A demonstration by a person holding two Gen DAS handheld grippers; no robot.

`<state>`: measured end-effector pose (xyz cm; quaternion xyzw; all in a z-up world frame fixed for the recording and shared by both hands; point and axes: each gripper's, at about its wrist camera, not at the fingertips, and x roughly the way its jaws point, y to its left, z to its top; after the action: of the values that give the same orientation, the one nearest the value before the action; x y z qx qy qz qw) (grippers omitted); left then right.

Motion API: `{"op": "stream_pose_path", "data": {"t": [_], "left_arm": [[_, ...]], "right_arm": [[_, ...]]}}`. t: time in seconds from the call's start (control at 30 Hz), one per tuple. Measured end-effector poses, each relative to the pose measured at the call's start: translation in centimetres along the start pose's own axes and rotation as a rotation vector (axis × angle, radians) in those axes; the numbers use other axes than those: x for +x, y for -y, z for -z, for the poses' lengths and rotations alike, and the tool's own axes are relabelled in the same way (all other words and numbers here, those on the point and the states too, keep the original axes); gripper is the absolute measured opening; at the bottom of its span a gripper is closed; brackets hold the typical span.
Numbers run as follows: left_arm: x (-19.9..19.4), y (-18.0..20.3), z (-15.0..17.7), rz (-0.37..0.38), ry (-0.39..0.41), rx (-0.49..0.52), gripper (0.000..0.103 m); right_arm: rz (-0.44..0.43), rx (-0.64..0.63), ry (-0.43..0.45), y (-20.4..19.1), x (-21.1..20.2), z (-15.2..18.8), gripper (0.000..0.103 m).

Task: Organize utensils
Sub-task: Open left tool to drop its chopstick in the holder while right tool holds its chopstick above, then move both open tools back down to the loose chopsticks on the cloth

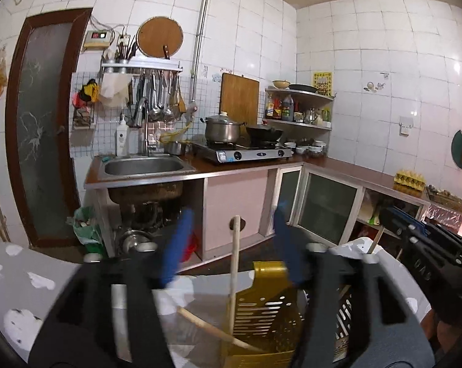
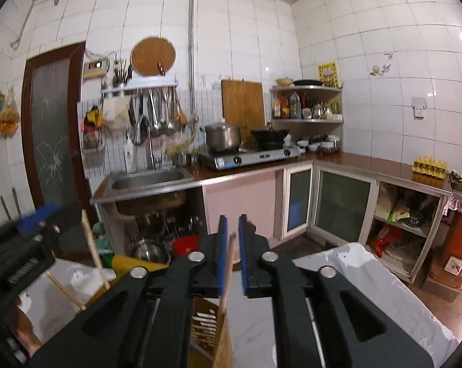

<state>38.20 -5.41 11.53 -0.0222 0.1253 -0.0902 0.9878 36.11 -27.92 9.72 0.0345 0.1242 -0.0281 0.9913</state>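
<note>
Blue-padded left gripper [image 1: 231, 242] open, pads apart either side of wooden utensil [image 1: 234, 263] standing in yellow holder [image 1: 261, 316] on white table [image 1: 13, 279]. Right gripper [image 2: 232, 251] open; stick [image 2: 227, 279] between pads, untouched, in wooden holder [image 2: 214, 334].

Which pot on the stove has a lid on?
The shiny steel pot on the left burner has a lid. The black wok beside it is open.

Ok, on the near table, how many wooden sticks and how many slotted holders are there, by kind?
Sticks: 3
Holders, gold and brown: 2
Total: 5
</note>
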Motion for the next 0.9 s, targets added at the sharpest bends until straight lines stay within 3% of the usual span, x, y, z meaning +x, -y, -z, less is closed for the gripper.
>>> {"op": "stream_pose_path", "data": {"t": [0.07, 0.17, 0.4, 0.6, 0.77, 0.9], "left_arm": [[-0.7, -0.2, -0.6, -0.009, -0.010, 0.013, 0.064], [-2.0, -1.1, -1.4, -0.022, -0.008, 0.003, 0.076], [-6.4, -3.3, -2.0, -0.050, -0.011, -0.039, 0.098], [-10.1, -4.3, -0.3, -0.091, -0.043, -0.046, 0.098], [-11.6, -5.1, 3.0, -0.112, -0.126, -0.066, 0.098], [-12.0, -5.0, 6.0, -0.117, -0.204, -0.021, 0.098]], "right_arm": [[0.016, -0.005, 0.013, 0.5, -0.6, 0.0, 0.064], [0.033, -0.018, -0.012, 1.1, -1.5, 0.1, 0.065], [0.071, -0.022, -0.034, 2.5, -4.8, 0.9, 0.089], [0.074, -0.061, -0.103, 1.9, -7.7, 3.4, 0.096], [0.076, -0.085, -0.178, 0.9, -9.3, 6.4, 0.099], [0.049, -0.069, -0.252, 0.8, -10.1, 9.3, 0.099]]}}
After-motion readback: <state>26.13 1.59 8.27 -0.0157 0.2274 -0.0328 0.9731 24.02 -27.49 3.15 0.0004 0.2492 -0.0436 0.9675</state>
